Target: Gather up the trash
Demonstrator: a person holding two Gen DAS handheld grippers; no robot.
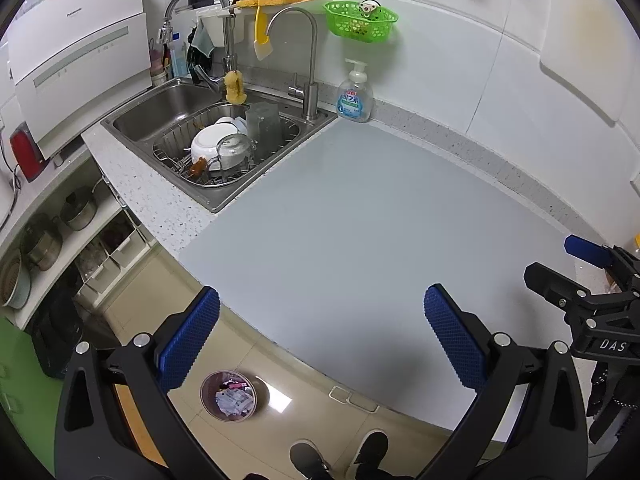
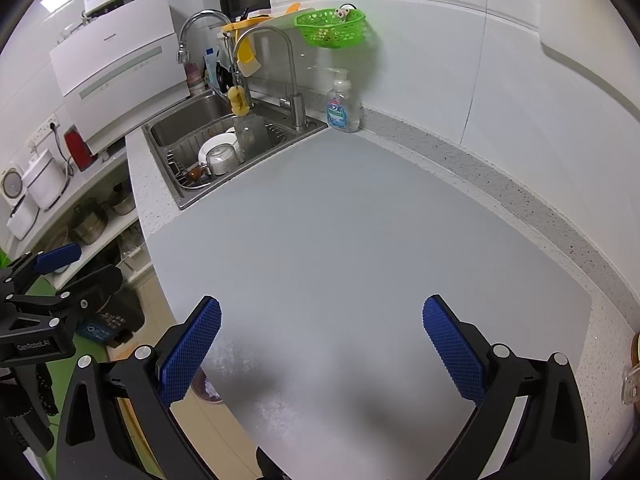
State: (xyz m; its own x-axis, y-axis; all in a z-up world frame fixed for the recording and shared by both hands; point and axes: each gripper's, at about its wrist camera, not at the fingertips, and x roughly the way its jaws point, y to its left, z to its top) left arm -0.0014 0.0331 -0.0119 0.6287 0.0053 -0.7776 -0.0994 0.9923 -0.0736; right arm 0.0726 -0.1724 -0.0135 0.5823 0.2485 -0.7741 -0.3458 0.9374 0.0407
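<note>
A small round trash bin [image 1: 229, 396] stands on the floor below the counter edge, with crumpled paper and wrappers inside. A sliver of it shows in the right wrist view [image 2: 205, 390] behind my finger. My left gripper [image 1: 322, 338] is open and empty, held above the counter's front edge. My right gripper [image 2: 322, 338] is open and empty over the grey mat [image 2: 360, 248]. Each gripper shows in the other's view: the right one at the right edge [image 1: 592, 280], the left one at the left edge [image 2: 52, 276]. No loose trash shows on the mat [image 1: 380, 220].
A steel sink [image 1: 208, 128] with a dish rack, bowls and a glass lies at the back left. A soap bottle [image 1: 355, 94] stands by the wall, a green basket [image 1: 360, 20] hangs above. Shelves with pots [image 1: 60, 232] are at the left. My shoes [image 1: 340, 456] are below.
</note>
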